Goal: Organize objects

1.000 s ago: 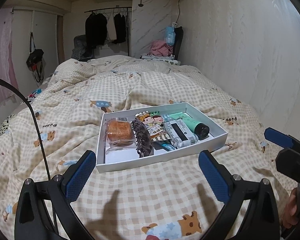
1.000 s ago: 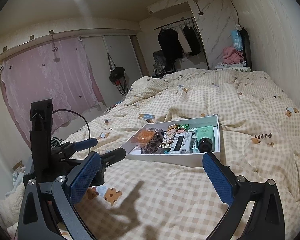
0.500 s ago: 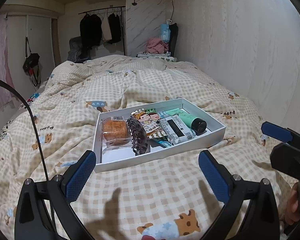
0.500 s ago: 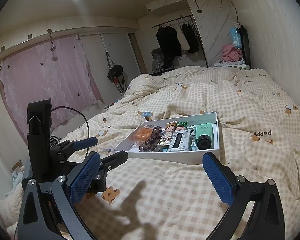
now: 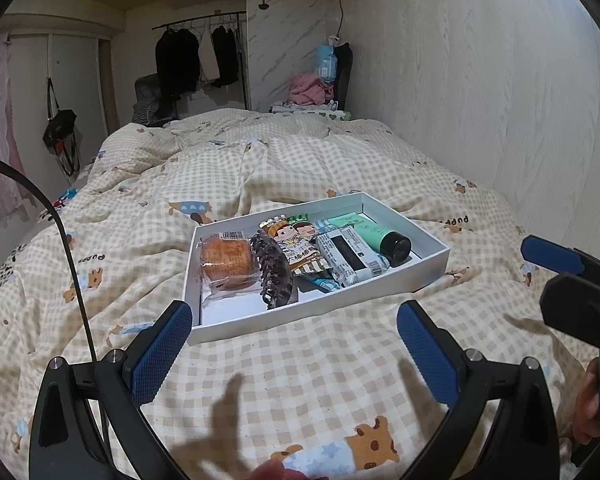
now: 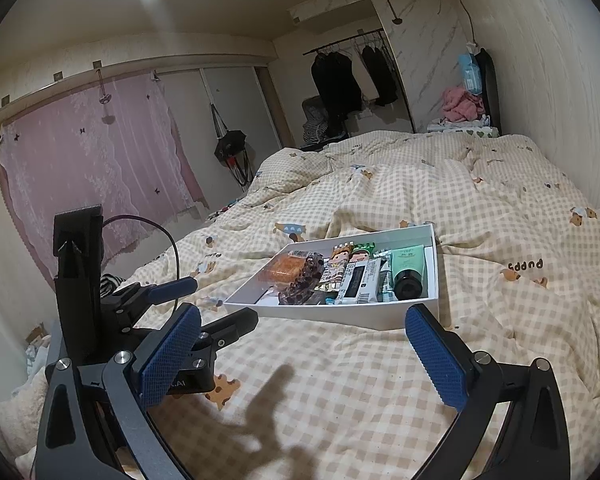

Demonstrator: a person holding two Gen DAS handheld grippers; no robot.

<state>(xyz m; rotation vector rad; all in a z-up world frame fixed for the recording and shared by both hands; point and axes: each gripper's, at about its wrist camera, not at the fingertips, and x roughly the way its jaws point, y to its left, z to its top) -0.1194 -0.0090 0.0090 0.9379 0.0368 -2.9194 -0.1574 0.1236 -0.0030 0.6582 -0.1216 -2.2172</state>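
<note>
A white tray (image 5: 400, 284) is seen resting on the checked quilt (image 5: 300, 380), packed with a wrapped bun (image 5: 226, 258), hair claw (image 5: 274, 276), snack packet (image 5: 300, 246) and green tube (image 5: 370, 232). Left gripper (image 5: 294, 350) and right gripper (image 6: 304, 354) are held wide open, empty, just short of the tray.

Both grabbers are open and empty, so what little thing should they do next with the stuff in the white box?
Probably ease the left gripper forward over the white box toward the brown hair claw. Its jaws are open and empty, and the claw lies nearest, beside the wrapped bread.
</note>
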